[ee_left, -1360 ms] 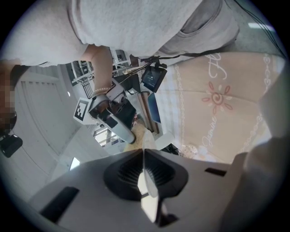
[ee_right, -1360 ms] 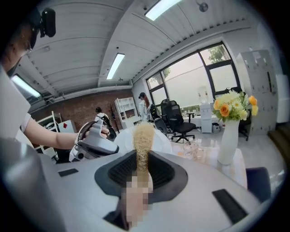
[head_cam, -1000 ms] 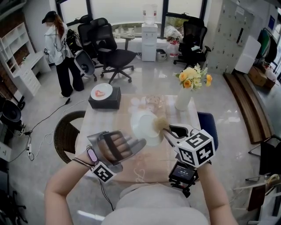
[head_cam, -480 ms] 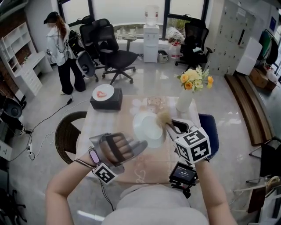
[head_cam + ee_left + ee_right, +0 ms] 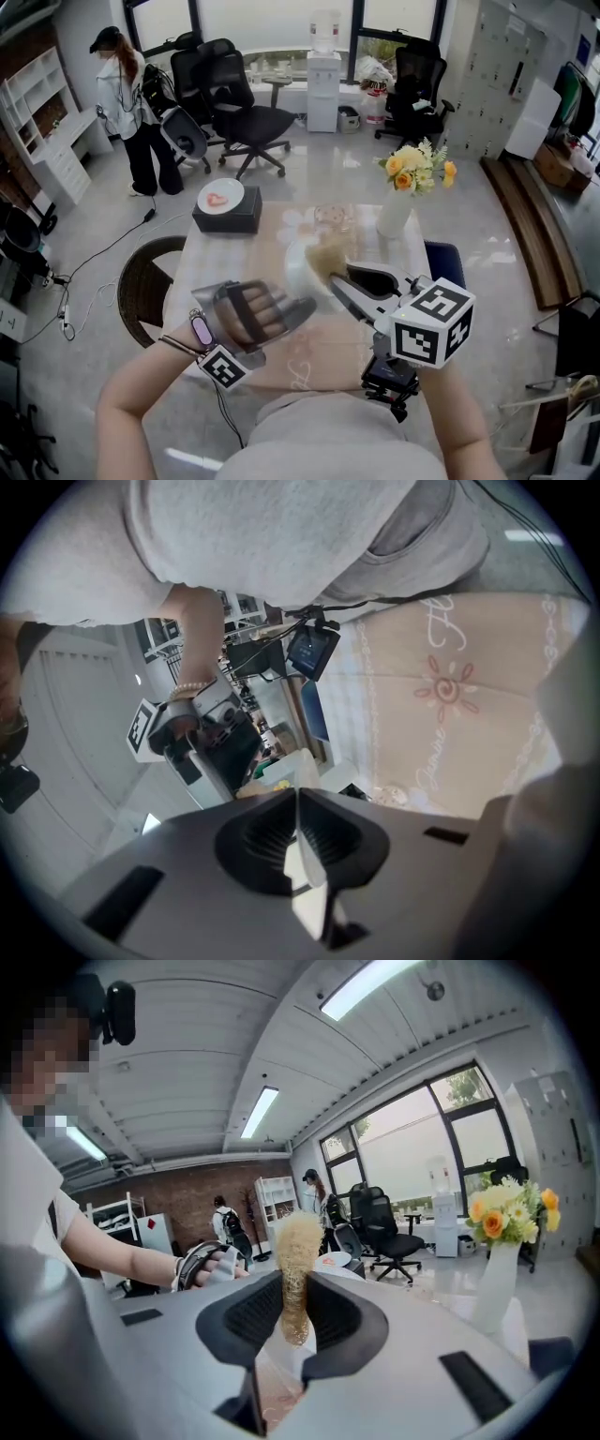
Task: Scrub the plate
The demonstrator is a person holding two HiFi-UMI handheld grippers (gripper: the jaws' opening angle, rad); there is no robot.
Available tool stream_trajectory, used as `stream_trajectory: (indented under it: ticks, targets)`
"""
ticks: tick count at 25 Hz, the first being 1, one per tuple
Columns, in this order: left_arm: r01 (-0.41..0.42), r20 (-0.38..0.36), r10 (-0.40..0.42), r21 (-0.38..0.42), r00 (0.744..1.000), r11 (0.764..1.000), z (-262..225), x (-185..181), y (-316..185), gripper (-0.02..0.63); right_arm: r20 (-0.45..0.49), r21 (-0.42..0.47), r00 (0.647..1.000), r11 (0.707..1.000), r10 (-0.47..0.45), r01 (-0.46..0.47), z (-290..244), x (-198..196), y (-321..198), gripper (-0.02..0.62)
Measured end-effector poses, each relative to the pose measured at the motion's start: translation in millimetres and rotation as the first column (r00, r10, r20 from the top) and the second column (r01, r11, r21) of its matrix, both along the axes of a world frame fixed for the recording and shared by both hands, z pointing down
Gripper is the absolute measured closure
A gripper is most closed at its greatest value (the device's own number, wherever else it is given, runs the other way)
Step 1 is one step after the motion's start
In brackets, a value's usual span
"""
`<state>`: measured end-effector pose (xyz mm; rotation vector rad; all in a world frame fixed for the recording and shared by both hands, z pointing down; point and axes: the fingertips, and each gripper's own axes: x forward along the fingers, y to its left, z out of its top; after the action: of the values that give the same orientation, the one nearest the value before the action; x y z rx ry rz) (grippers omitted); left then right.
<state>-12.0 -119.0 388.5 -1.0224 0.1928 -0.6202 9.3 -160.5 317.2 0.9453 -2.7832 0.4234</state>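
Across it goes: since half a second ago the right gripper (image 5: 337,275) has swung its tip leftward, carrying the tan fibrous scrubber (image 5: 329,254) from the right rim onto the face of the white round plate (image 5: 295,267). Its own view shows both jaws clamped tight on the scrubber's lower end, the frizzy head standing up above them. The left gripper (image 5: 295,311) has barely shifted, and its jaws are pinched shut on the plate's thin near edge, holding the plate tilted up over the pale pink patterned tablecloth (image 5: 309,361). Motion blur smears plate and scrubber together in the head view, so actual contact can't be judged. Off to the right, well apart, stands a white vase of yellow and orange flowers (image 5: 394,214).
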Motion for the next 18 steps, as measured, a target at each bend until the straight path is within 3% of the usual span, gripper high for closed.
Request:
stream_trajectory:
  ticks: [8, 13, 18]
  targets:
    - [0.006, 0.015, -0.006, 0.022, 1.0, 1.0, 0, 0, -4, 0.588, -0.053, 0.002, 0.993, 0.994, -0.107, 0.107, 13, -22, 18, 0.514]
    - [-0.006, 0.034, 0.005, 0.032, 0.999, 0.999, 0, 1, 0, 0.588, -0.117, 0.01, 0.989, 0.995, -0.094, 0.096, 21, -20, 12, 0.514]
    - [-0.003, 0.042, 0.001, 0.036, 0.999, 0.999, 3, 2, 0, 0.588, -0.124, 0.0, 0.989, 0.996, -0.085, 0.086, 25, -15, 7, 0.514]
